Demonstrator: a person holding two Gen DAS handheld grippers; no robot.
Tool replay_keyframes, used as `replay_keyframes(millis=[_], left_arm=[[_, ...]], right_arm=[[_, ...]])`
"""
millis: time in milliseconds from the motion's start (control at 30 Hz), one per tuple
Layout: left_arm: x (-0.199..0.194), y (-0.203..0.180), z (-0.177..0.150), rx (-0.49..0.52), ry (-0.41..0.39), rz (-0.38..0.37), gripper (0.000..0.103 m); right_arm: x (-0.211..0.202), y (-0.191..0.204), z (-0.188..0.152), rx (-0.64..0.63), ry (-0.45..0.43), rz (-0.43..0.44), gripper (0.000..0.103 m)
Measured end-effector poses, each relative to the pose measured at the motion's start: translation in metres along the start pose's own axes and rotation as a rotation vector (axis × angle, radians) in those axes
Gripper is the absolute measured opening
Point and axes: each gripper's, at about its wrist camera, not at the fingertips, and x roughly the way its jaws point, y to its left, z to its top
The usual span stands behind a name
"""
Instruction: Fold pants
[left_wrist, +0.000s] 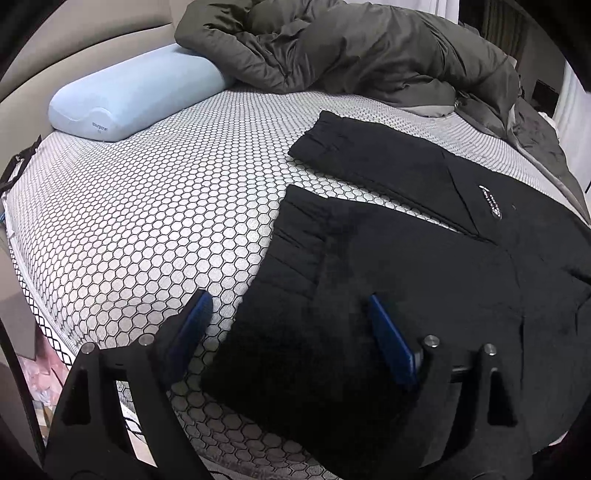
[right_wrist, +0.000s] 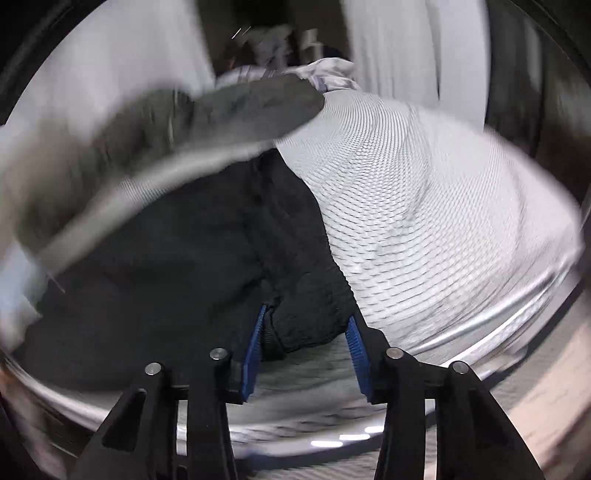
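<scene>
Honeycomb-printed mattress cover (left_wrist: 155, 229) filled most of the left wrist view, white with a dark hexagon grid, and on it lay the black pants (left_wrist: 424, 280). They were spread flat toward the right side of that view, both legs reaching away toward the far side with their cuffed ends apart from each other — a strip of the cover showed between them. A small pale logo (left_wrist: 489, 203) sat on the farther leg.

The left gripper (left_wrist: 291, 317) hung over the near edge of the pants with its jaws wide; one blue pad stood over the bare cover, the other over the black cloth, and neither pressed on anything.

In the right wrist view, heavily blurred, the right gripper (right_wrist: 308, 332) had a bunched edge of the pants (right_wrist: 177, 266) between its blue pads (right_wrist: 255, 354). The jaws stood at a middling width. The left pad lay against the cloth; whether the right one touched it I could not tell through the smear.

Beyond the pants, a dark grey duvet (left_wrist: 354, 48) lay heaped along the far side of the bed, and a pale blue contoured pillow (left_wrist: 136, 92) rested at the far left against a beige padded headboard (left_wrist: 74, 44). White curtains (right_wrist: 402, 48) hung behind the bed in the right wrist view.
</scene>
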Motion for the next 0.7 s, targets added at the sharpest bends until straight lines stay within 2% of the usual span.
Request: replay_keyframes(millis=[33,100,200,267,300,367,400,467,533,567,633,667,700], left_arm=[[0.0,-0.001,0.0,0.002,0.002,0.006,0.084],[-0.001,-0.001,0.002,0.003,0.002,0.012,0.084],[-0.009,0.001,0.0,-0.007,0.0,0.011,0.084],[-0.016,0.003,-0.002,-0.016,-0.007,0.004,0.084],[-0.02,0.004,-0.003,-0.022,-0.014,-0.001,0.084],[-0.03,0.006,-0.005,-0.041,-0.031,-0.017,0.084],[-0.033,0.007,-0.005,-0.049,-0.035,-0.03,0.084],[-0.033,0.006,-0.006,-0.045,-0.03,-0.04,0.084],[-0.025,0.004,-0.007,-0.02,-0.008,-0.005,0.084],[-0.02,0.004,-0.008,-0.016,0.004,0.0,0.084],[-0.015,0.006,-0.012,-0.023,0.01,-0.006,0.084],[-0.014,0.007,-0.013,-0.025,0.006,-0.009,0.084],[-0.014,0.006,-0.013,-0.02,0.004,-0.008,0.084]], right_arm=[[0.015,0.005,-0.004,-0.052,0.046,-0.039,0.051],[0.02,0.004,-0.009,-0.001,0.068,-0.012,0.056],[0.007,-0.012,-0.016,0.149,0.008,0.094,0.073],[0.001,-0.033,-0.026,0.318,-0.028,0.211,0.073],[0.002,-0.039,-0.028,0.373,-0.028,0.242,0.072],[0.01,-0.056,-0.038,0.528,-0.031,0.354,0.068],[0.016,-0.065,-0.042,0.598,-0.038,0.412,0.063],[0.028,-0.072,-0.045,0.682,-0.035,0.473,0.059],[0.044,-0.075,-0.042,0.75,-0.005,0.517,0.04],[0.051,-0.074,-0.04,0.777,0.02,0.531,0.036],[0.045,-0.07,-0.03,0.731,0.006,0.491,0.021],[0.033,-0.064,-0.022,0.661,-0.029,0.453,0.016],[0.016,-0.055,-0.013,0.574,-0.083,0.412,0.015]])
